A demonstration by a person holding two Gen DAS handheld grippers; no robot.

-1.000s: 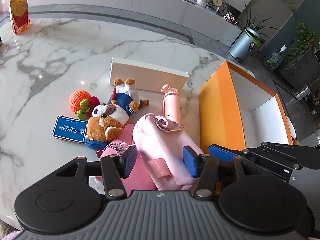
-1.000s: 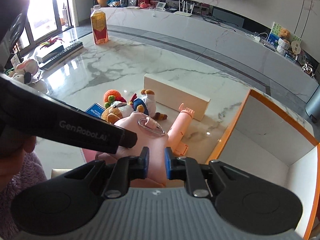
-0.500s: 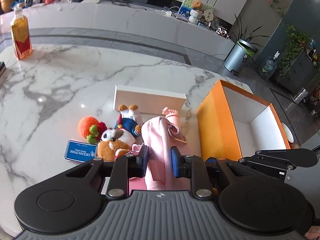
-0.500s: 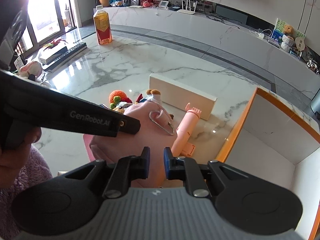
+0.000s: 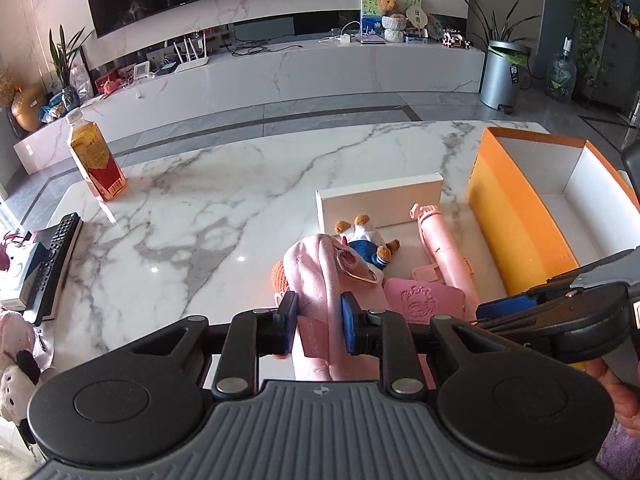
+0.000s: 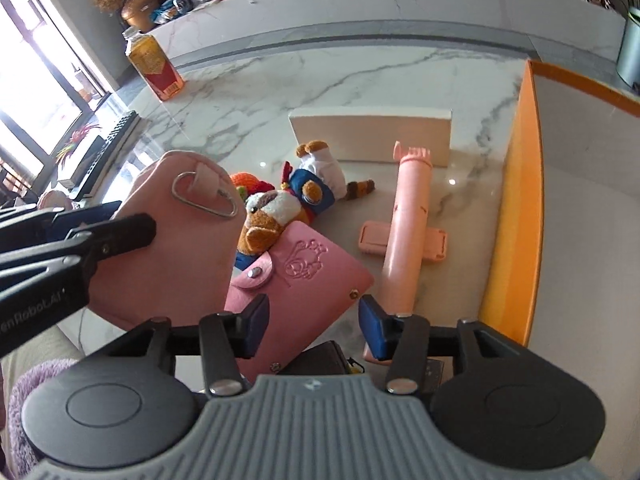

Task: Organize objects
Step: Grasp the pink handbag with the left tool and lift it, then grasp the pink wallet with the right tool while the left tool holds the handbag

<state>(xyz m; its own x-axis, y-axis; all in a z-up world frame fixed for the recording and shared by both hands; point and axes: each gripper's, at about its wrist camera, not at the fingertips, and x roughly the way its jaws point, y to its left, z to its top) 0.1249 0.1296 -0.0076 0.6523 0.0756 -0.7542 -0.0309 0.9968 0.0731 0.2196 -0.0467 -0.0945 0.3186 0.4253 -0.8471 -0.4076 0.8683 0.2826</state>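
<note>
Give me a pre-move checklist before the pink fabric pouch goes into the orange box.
1. Left gripper clamped on the pink pouch: ok.
2. Right gripper let go of the pouch, its jaws having just been opening, nothing pressed between its fingers: ok.
3. Pouch lifted off the other toys: ok.
4. Orange box open, floor bare where visible: ok.
5. Carabiner not snagging the plush bear: cannot tell.
</note>
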